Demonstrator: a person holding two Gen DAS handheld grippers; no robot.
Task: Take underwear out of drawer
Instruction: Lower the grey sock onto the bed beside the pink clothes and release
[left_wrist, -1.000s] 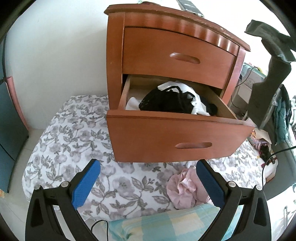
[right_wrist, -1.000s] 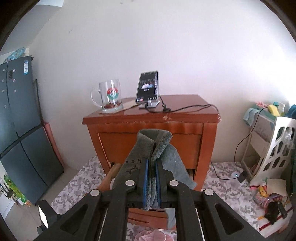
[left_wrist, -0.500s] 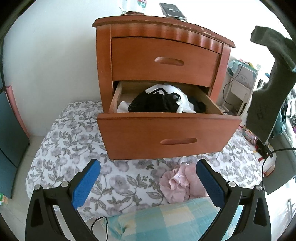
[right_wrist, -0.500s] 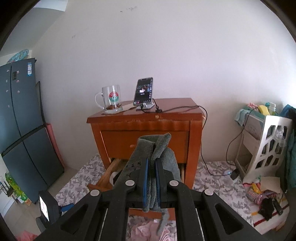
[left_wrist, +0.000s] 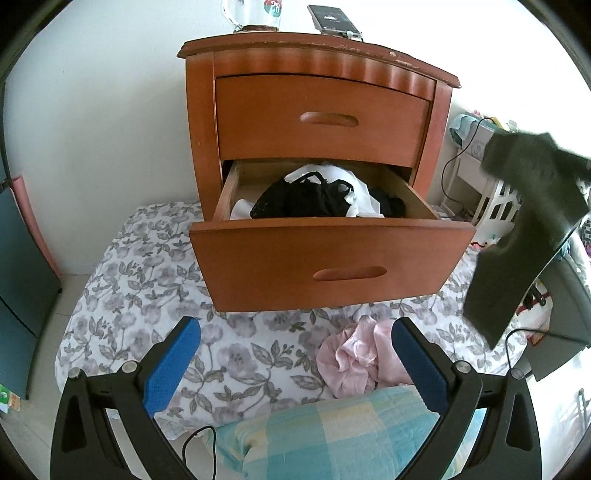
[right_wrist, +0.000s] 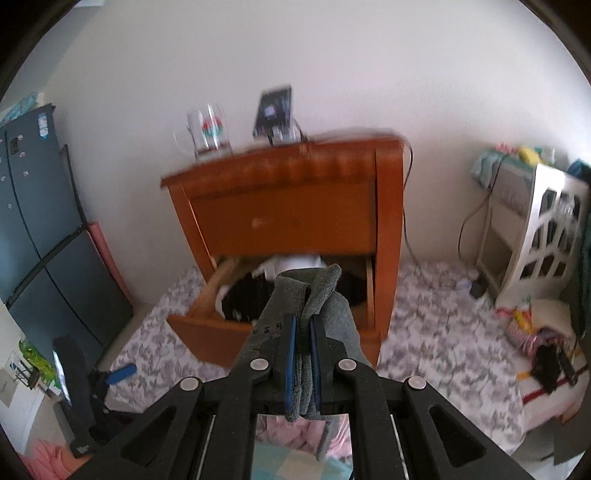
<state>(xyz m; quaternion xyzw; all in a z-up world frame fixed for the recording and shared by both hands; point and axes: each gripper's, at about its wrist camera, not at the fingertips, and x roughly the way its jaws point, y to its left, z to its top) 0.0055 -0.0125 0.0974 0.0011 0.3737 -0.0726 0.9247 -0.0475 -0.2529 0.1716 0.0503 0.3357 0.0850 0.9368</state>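
The lower drawer (left_wrist: 332, 258) of a wooden nightstand (left_wrist: 317, 99) stands pulled out. Inside lie black lace underwear (left_wrist: 306, 201) and white garments (left_wrist: 354, 188). My right gripper (right_wrist: 302, 328) is shut on grey underwear (right_wrist: 314, 295), held in the air in front of the drawer (right_wrist: 207, 325). In the left wrist view that grey underwear (left_wrist: 524, 229) hangs at the right. My left gripper (left_wrist: 295, 354) is open and empty, low in front of the drawer. A pink garment (left_wrist: 358, 354) lies on the floral sheet (left_wrist: 140, 295) between its fingers.
A glass mug (right_wrist: 207, 129) and a phone on a stand (right_wrist: 275, 109) sit on the nightstand top. A dark fridge (right_wrist: 40, 229) stands at the left, a white rack (right_wrist: 535, 236) at the right. A checked blue cushion (left_wrist: 332, 432) lies near the left gripper.
The right gripper has drawn back and tipped downward with the grey underwear, so the open drawer now shows. The left gripper has backed away and risen a little from the nightstand.
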